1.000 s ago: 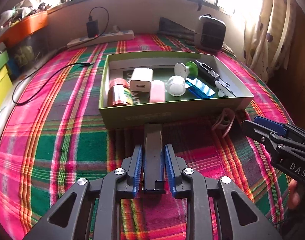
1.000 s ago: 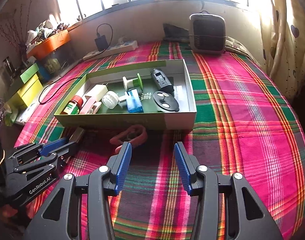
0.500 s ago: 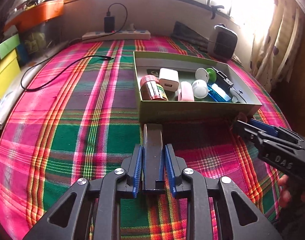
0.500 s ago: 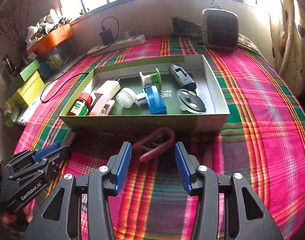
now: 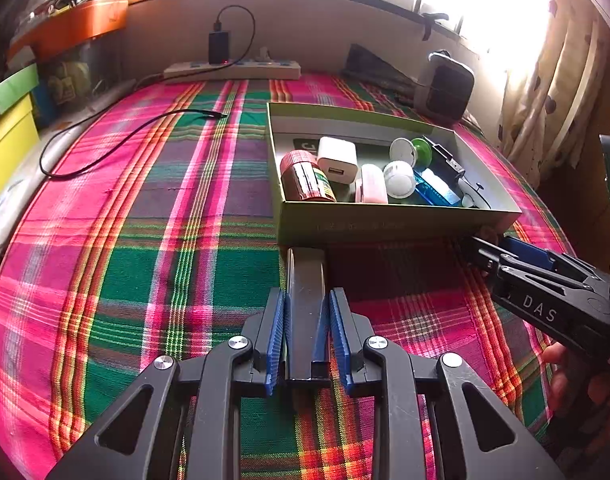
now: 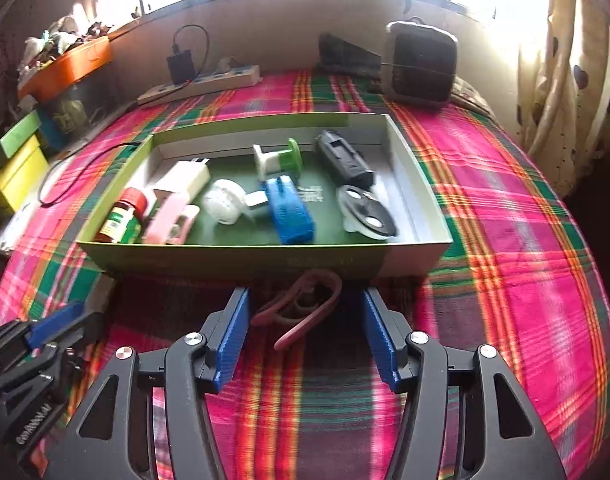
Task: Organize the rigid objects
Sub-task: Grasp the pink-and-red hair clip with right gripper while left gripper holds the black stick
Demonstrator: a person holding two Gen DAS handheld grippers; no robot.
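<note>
My left gripper (image 5: 306, 308) is shut on a flat black bar (image 5: 306, 280) that points at the front wall of the green box (image 5: 385, 224). The box holds a red-capped bottle (image 5: 307, 178), a white charger (image 5: 337, 160), a pink case (image 5: 372, 184), a white round tub (image 5: 399, 174), a blue block (image 6: 289, 212), a green spool (image 6: 279, 158) and a black device (image 6: 345, 158). My right gripper (image 6: 305, 312) is open, its fingers either side of a pink clip (image 6: 305, 304) lying on the cloth just before the box (image 6: 241, 258).
A plaid cloth (image 5: 165, 240) covers the surface. A black cable (image 5: 117, 140) lies at left. A power strip (image 5: 233, 70) and a small heater (image 6: 421, 64) stand at the back. Yellow and green boxes (image 5: 9, 128) sit at far left. Curtains (image 6: 565, 60) hang at right.
My right gripper has moved forward so the pink clip now lies between its open fingers. My left gripper, still holding the black bar, has shifted left, so the box sits further right in its view.
</note>
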